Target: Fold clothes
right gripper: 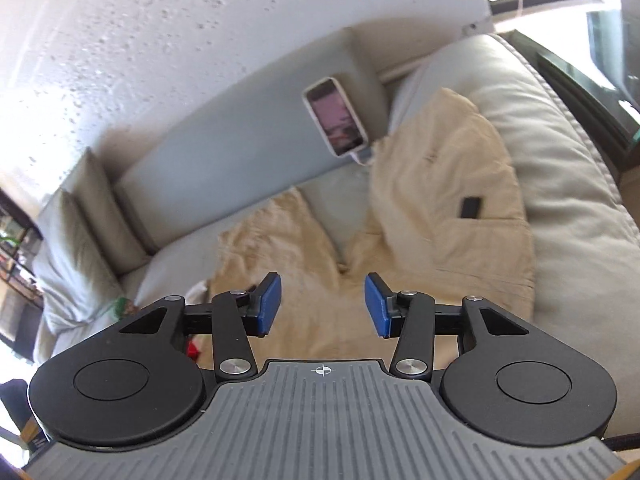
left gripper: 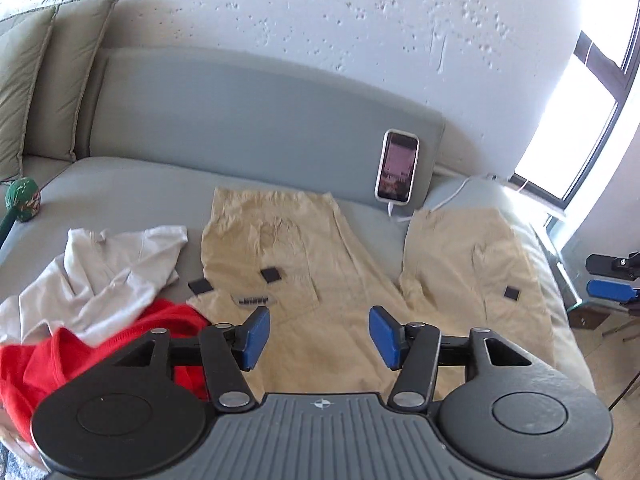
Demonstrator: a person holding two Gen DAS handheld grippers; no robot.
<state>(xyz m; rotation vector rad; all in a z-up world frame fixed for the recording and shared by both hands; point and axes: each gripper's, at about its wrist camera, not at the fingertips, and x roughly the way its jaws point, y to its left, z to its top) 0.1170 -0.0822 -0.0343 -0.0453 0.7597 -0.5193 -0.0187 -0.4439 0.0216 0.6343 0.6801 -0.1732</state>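
Beige cotton cargo trousers (left gripper: 320,264) lie spread flat on the grey-green sofa seat (left gripper: 120,184), two legs fanned apart toward the backrest, crotch toward the cameras. Small black square patches sit on the pocket flaps of both legs. The right leg (right gripper: 448,200) lies partly up on the pale cushion at the sofa's end (right gripper: 560,184).

Left gripper (left gripper: 318,338): blue pads spread wide, nothing between them, over the trousers near the crotch; contact with the fabric can't be judged. Right gripper (right gripper: 322,306): also spread wide with nothing held, over the same middle area of the trousers. The right gripper's view is motion-blurred.

Left of the trousers: crumpled white cloth garment (left gripper: 100,276), just beside the left trouser leg. A bunched red knit garment (left gripper: 60,364) lies nearer the camera, overlapping the white one's lower edge.

A white-cased smartphone (left gripper: 397,166) stands propped against the grey backrest between the two leg ends, screen lit, with a white cable (left gripper: 440,204) from its base.

Olive square cushions (left gripper: 44,68) sit at the far left corner. A green patterned ball-shaped object (left gripper: 23,199) lies on the seat near them. White textured wall (left gripper: 320,12) behind, bright window (left gripper: 580,120) to the right.
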